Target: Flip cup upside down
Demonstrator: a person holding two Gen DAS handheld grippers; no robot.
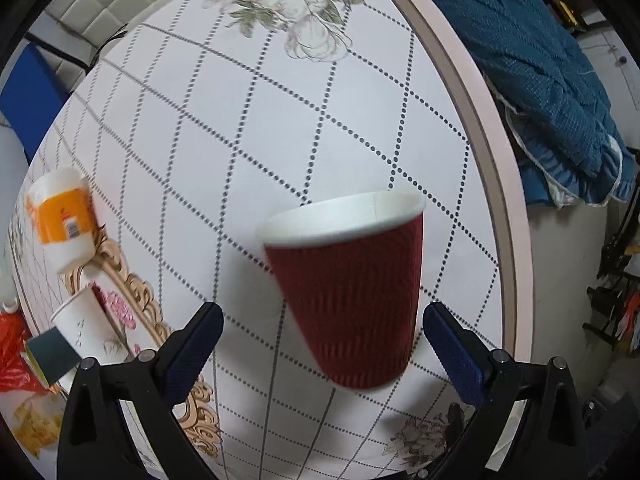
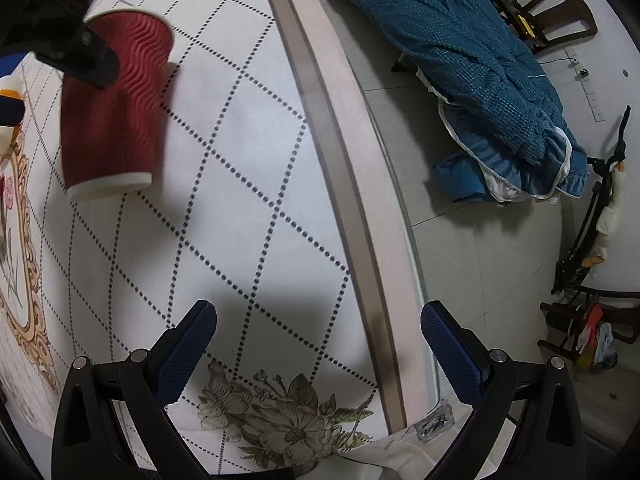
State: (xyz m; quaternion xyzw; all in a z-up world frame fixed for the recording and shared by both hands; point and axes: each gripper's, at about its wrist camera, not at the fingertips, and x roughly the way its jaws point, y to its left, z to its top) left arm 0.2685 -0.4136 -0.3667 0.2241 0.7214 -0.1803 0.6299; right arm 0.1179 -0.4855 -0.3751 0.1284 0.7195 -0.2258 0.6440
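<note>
Patterned tablecloth, red cup between open left claw, orange-labelled cup nearby

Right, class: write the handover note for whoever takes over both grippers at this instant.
Left gripper: open, fingers either side of the red cup, not gripping it.
Right gripper: open, empty, above the table near its edge.
Cup: blurred, seemingly tilted or on its side, white rim towards the flower print; whether it rests on the table is unclear.
Done: nothing settled.
Left: grip the cup and set it rim-down.
</note>
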